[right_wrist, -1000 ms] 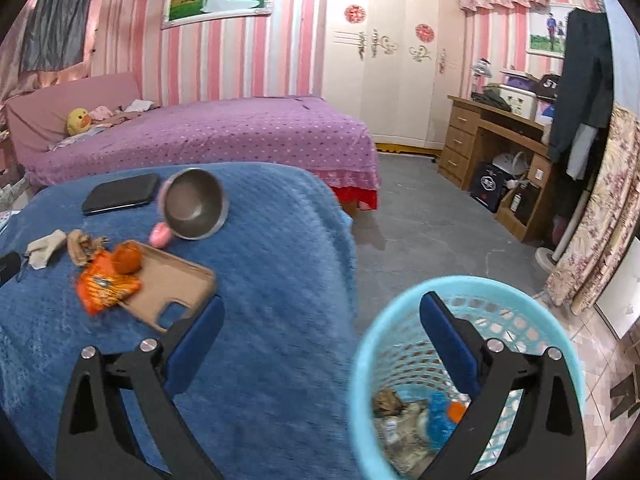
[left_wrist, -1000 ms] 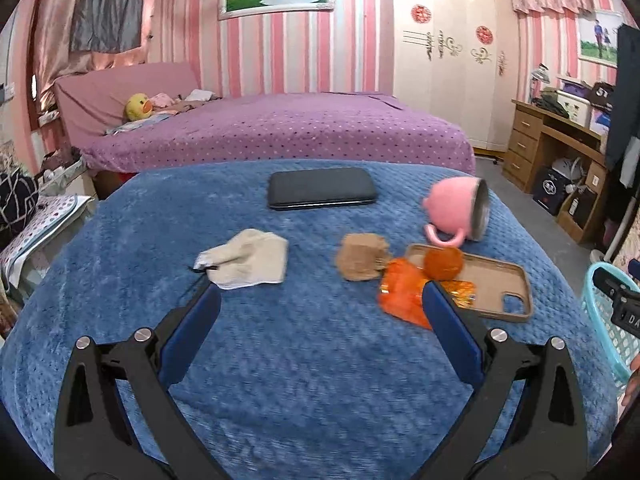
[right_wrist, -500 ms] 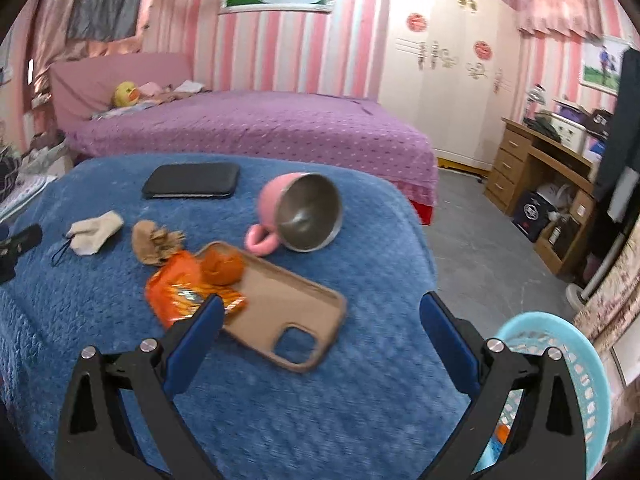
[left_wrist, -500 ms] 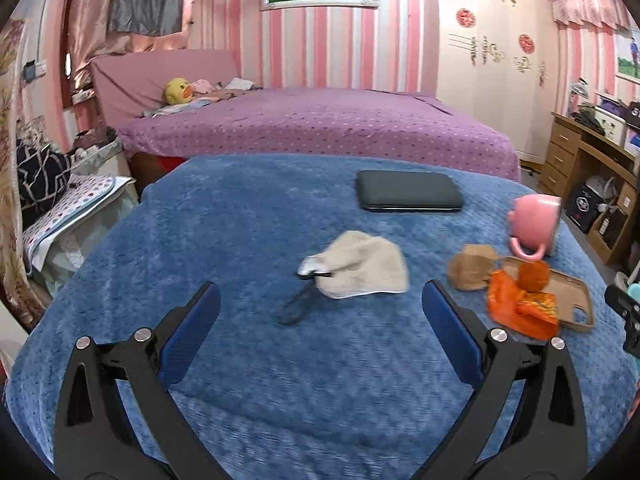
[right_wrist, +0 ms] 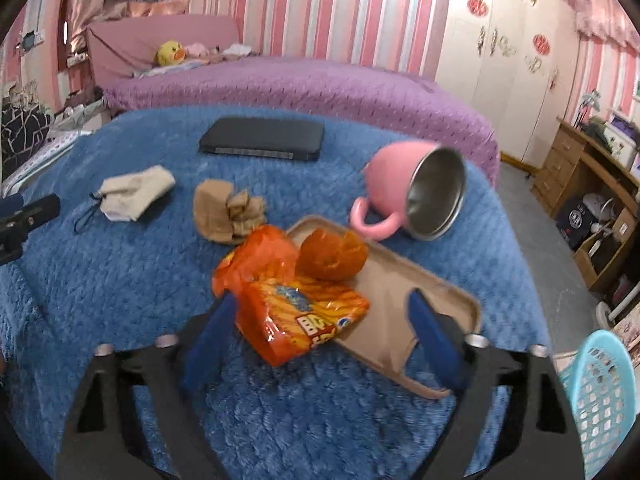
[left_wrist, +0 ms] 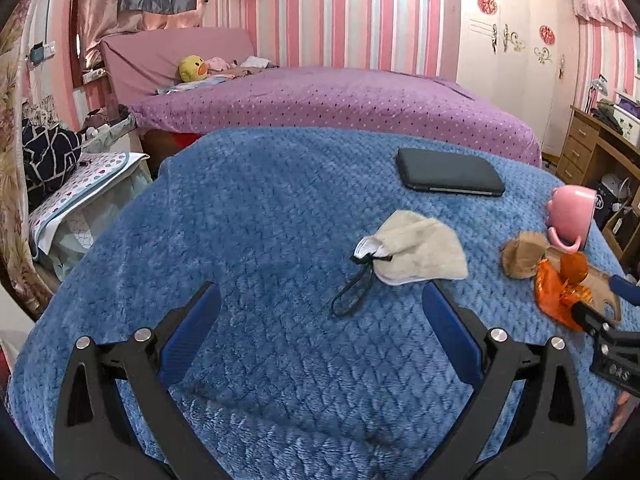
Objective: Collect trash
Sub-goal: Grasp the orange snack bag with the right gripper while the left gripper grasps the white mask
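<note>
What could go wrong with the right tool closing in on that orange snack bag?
1. The orange snack bag overlaps the tan phone case; the right tool, jaws just narrowing, could drag the case along.
2. The orange peel rests against the bag and may roll off.

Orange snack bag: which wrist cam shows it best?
Right wrist: the orange snack bag lies close, printed front visible, between the right gripper and its closing jaws. Left wrist shows only a small crumpled patch at the frame's right edge.
</note>
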### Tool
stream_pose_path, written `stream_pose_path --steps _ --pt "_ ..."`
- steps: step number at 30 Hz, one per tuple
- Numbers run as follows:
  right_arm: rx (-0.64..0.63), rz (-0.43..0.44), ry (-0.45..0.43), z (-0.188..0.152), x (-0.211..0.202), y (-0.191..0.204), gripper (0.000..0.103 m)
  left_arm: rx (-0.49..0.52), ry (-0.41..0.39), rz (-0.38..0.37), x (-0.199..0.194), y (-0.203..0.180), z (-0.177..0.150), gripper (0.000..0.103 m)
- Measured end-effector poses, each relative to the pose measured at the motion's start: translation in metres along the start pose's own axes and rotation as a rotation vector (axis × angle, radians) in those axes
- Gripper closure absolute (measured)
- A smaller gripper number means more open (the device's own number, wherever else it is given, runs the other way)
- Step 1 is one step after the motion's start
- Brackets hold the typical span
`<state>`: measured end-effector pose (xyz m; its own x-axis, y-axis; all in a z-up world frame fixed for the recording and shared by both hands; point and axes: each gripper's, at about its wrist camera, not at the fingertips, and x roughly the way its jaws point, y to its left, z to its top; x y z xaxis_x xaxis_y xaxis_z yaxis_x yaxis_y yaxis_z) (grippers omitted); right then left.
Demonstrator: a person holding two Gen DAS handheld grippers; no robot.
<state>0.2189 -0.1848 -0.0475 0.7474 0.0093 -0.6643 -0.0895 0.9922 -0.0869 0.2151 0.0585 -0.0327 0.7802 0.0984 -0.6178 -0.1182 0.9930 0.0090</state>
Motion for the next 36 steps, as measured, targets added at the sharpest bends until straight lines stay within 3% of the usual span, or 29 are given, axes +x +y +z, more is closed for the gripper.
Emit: stream_pose_path --steps 4,8,11,17,20,24,27,29,31,36 --pt "0.037 0.055 0.041 -0.003 0.01 -0.008 0.047 0.007 0.012 0.003 0.003 -0.001 0.0 0.006" --pt "0.053 0.099 0.024 -0.005 0.007 -0.015 0.07 0.003 0.029 0.001 0.008 -0.003 0.0 0.006" --pt "0.033 0.11 0.002 -0.006 0.003 -0.016 0.08 0.006 0.038 -0.01 0.01 -0.007 0.0 0.006" --pt "0.031 0.094 -0.045 -0.008 -0.009 -0.028 0.085 0.027 0.031 -0.039 0.018 -0.023 0.008 0.006" --pt "0.028 0.089 -0.051 -0.009 -0.012 -0.035 0.085 -0.004 0.068 -0.066 0.031 -0.026 0.012 0.008" --pt "0.032 0.081 -0.05 -0.01 -0.014 -0.043 0.085 -0.029 0.123 -0.106 0.05 -0.029 0.014 0.023" --pt "0.042 0.086 -0.043 -0.011 -0.01 -0.047 0.085 -0.048 0.135 -0.123 0.057 -0.029 0.017 0.028" --pt "0.041 0.092 -0.037 -0.011 -0.008 -0.048 0.085 -0.049 0.137 -0.136 0.059 -0.03 0.018 0.038" --pt "0.038 0.097 -0.032 -0.011 -0.006 -0.049 0.085 -0.033 0.157 -0.162 0.064 -0.034 0.018 0.065" --pt "0.038 0.103 -0.039 -0.013 -0.008 -0.051 0.085 -0.026 0.148 -0.168 0.062 -0.035 0.017 0.086"
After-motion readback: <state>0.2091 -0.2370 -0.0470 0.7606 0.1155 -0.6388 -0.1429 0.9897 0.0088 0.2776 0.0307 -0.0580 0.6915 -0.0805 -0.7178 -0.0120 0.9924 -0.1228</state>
